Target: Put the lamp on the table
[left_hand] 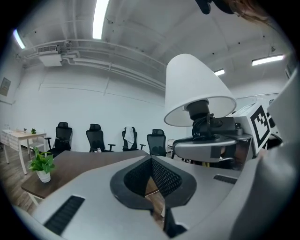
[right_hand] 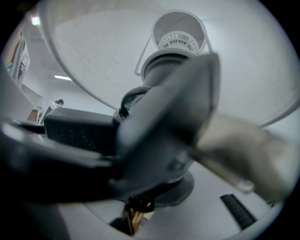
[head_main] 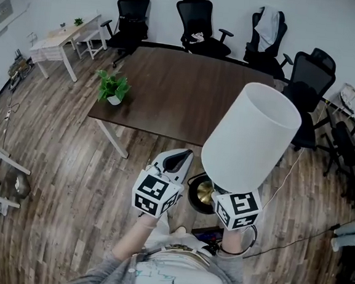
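Dark wooden table (head_main: pixel 170 88) lies at eleven o'clock from our right gripper (head_main: pixel 219 194), which clamps the lamp (head_main: pixel 252 135) just under its shade. The lamp hangs above the floor, leaning toward one o'clock. Our left gripper (head_main: pixel 177 160) is closed and empty.

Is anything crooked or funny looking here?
Yes: the lamp hangs tilted in the air, gripped just under its shade by the right gripper, not standing on the table. A white cloth is also draped over one chair.
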Motion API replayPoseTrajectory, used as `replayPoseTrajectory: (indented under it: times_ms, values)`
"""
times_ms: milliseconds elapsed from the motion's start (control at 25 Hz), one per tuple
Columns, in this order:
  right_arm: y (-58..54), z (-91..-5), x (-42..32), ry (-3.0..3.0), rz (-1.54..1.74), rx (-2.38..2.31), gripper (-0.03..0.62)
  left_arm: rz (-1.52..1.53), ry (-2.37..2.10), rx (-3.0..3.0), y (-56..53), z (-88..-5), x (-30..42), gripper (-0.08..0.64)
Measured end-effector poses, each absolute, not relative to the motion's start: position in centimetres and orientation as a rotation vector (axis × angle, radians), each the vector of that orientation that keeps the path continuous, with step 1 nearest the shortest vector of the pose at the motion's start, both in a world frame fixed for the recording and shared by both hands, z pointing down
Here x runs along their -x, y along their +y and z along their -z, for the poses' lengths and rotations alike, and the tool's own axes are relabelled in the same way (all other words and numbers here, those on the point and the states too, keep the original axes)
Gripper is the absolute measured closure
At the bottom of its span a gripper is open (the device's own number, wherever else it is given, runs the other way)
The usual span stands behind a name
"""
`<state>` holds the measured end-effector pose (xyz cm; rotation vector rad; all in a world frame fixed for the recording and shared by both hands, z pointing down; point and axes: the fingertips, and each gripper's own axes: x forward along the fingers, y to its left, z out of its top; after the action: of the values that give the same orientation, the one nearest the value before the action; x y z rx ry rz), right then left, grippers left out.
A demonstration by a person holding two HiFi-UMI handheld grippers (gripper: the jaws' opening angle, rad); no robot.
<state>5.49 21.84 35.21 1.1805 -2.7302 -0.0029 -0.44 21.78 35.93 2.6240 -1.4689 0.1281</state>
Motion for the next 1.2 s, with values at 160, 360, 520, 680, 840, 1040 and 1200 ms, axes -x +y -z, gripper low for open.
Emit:
replayPoseTrajectory:
  times_ms: [160,360,520,680,840,1040,1200]
  values:
    - [20.3,-35.3,-5.5,-2.711,0.005,-1.205,0.522,-0.128,-1.446,-2.644,19.8,-35.7,0.4,0.549]
    - [17.4,-35.0,-5.1,-2.684,0.013,-1.256,0.522,-0.123,-1.39,-2.682,16.7,-35.5,0.6,0.549]
    - [14.7,-34.7,-4.7,-2.673,0.027,-1.295,0.522,-0.119,-1.36,-2.705,13.7,-35.2,1.3,0.549]
    - [12.1,-34.5,-3.7,-2.657,0.037,-1.328,0.522,-0.114,-1.328,-2.723,10.9,-35.2,2.2,0.549]
    - [9.6,-34.3,-3.0,-2.64,0.044,-1.36,0.522,-0.108,-1.299,-2.743,8.0,-35.0,3.0,0.549]
    - [7.1,-34.7,-1.9,-2.608,0.037,-1.409,0.522,-0.118,-1.241,-2.767,5.4,-35.4,3.9,0.549]
    - [5.4,-34.8,-0.8,-2.592,0.029,-1.445,0.522,-0.127,-1.206,-2.784,3.8,-35.7,5.1,0.549]
